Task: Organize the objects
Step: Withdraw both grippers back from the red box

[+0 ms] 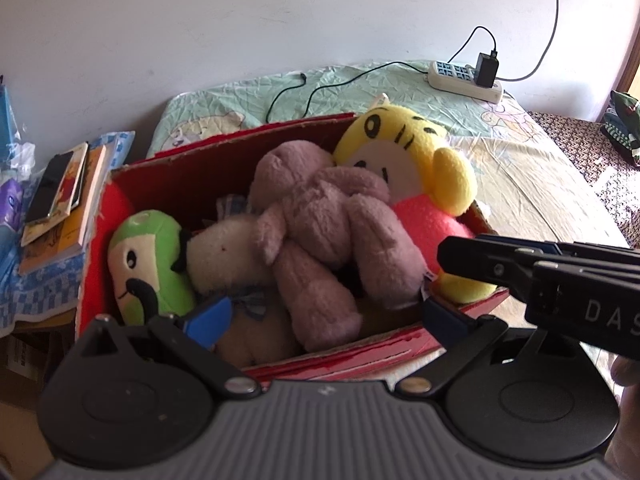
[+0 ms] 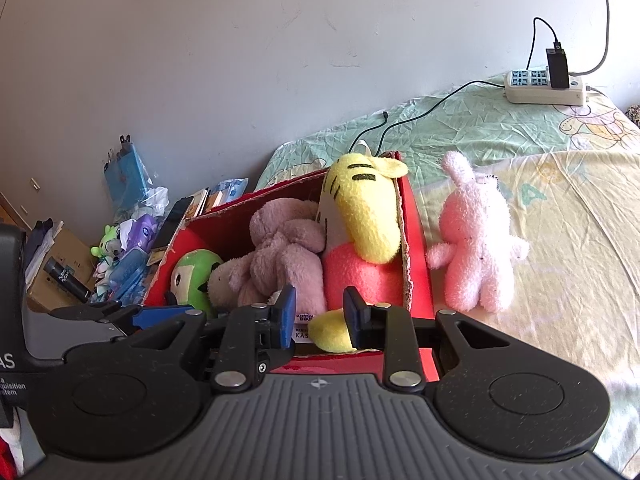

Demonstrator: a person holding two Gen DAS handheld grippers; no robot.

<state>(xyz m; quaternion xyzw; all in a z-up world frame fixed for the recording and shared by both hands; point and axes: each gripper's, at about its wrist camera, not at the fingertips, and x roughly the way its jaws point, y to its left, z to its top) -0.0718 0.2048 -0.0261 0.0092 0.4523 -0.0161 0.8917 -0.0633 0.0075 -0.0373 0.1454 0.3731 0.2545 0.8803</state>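
Note:
A red cardboard box (image 1: 396, 344) (image 2: 416, 264) stands on the bed, packed with plush toys. Inside lie a mauve plush (image 1: 320, 216) (image 2: 280, 248), a yellow tiger plush with a pink body (image 1: 404, 148) (image 2: 368, 208), a green-headed plush (image 1: 152, 264) (image 2: 196, 276) and a cream plush (image 1: 228, 256). A pink plush (image 2: 476, 240) stands upright on the sheet just right of the box. My left gripper (image 1: 324, 318) hovers open over the box's near rim, nothing between its pads. My right gripper (image 2: 320, 316) is open at the near right corner, with the tiger's yellow foot (image 2: 330, 336) just beyond its fingertips.
A white power strip (image 1: 464, 80) (image 2: 544, 88) with a black charger and black cables lies at the back of the bed. Left of the box sit stacked books with a phone (image 1: 56, 188) on top, plus bags and small toys (image 2: 120, 240). The bed (image 2: 560, 208) stretches right.

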